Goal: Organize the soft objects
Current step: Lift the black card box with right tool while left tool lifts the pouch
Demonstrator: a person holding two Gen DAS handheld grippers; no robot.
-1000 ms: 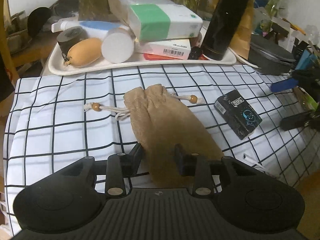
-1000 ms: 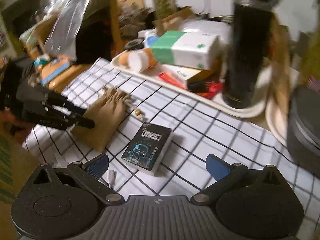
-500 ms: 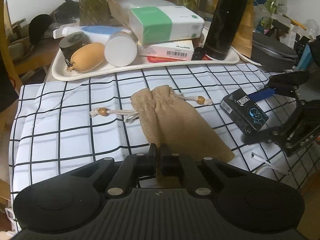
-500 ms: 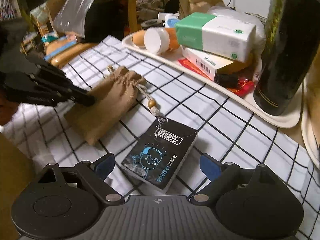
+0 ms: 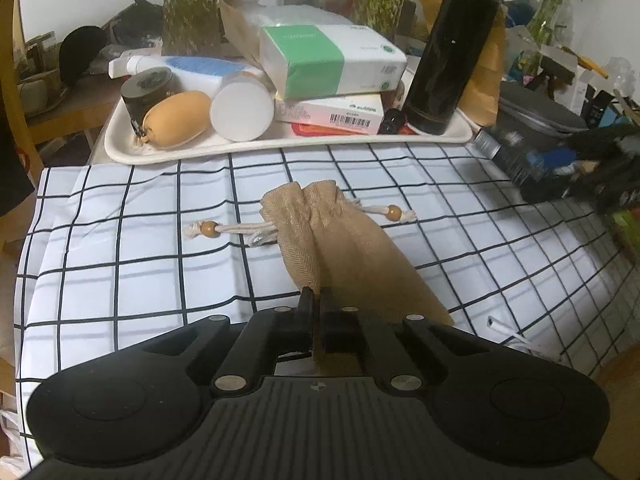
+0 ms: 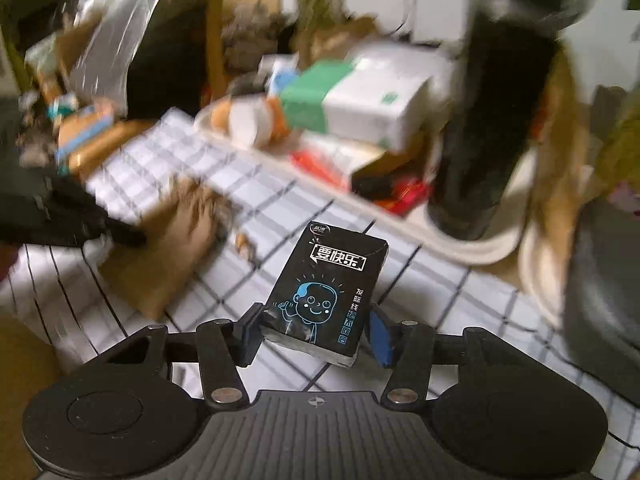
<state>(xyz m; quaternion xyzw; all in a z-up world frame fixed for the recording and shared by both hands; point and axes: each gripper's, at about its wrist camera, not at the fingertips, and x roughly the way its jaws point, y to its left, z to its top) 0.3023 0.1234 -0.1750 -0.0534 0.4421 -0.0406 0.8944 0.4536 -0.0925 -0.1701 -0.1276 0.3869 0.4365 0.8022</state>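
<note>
Now your left gripper (image 5: pixel 316 300) is pinching the woven tan pouch (image 5: pixel 340 248) (herringbone, beaded cords); your right gripper (image 6: pixel 312 332), jaws just closing, is clamping the glossy black pack (image 6: pixel 328 292) reading "要快乐".

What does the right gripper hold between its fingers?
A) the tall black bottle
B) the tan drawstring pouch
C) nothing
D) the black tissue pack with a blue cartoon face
D: in the right wrist view the right gripper has its fingers against both sides of the black tissue pack, which is lifted off the checked cloth; its jaws have just been closing.
</note>
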